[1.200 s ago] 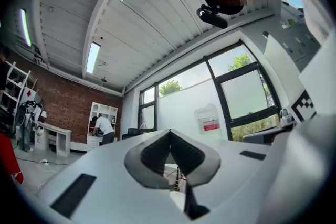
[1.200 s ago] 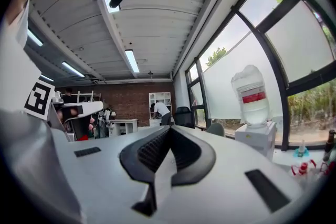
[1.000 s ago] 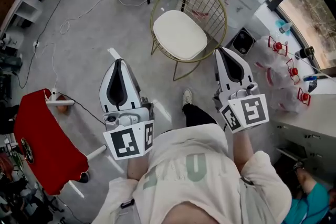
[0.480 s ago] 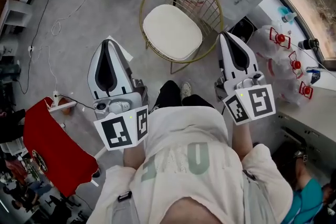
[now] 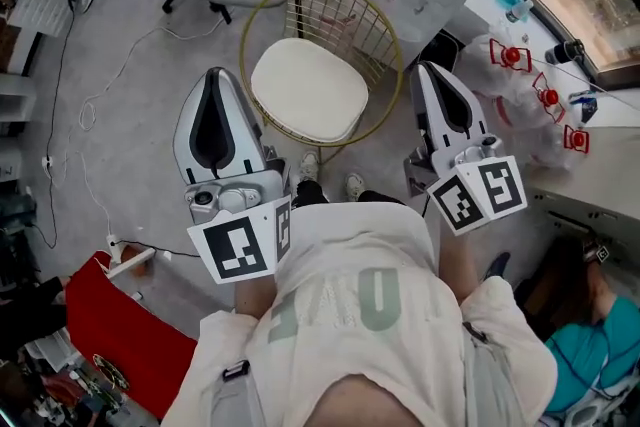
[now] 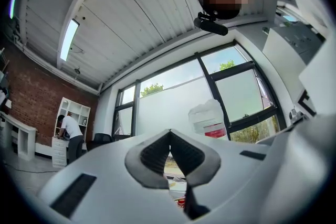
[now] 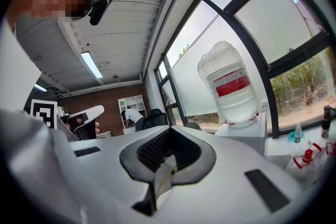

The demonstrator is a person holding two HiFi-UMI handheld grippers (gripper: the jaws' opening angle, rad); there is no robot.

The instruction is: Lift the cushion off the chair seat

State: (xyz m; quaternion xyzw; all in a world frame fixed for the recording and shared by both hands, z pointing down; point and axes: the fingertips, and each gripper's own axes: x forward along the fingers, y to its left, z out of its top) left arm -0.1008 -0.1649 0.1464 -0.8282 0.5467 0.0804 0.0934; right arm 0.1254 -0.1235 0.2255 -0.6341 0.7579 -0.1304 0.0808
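Floor (image 5: 140, 115), cushion (image 5: 308, 90) on chair (image 5: 345, 15), left gripper (image 5: 214, 80), right gripper (image 5: 430, 73) both closed

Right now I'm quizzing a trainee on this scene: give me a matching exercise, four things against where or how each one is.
Things:
1 cushion
2 left tongs
3 bottle
4 red cloth

Places or states:
A low left in the head view
B on the chair seat
C upside down on the dispenser
D shut, empty, left of the chair

Pairs: 1-B; 2-D; 3-C; 4-A
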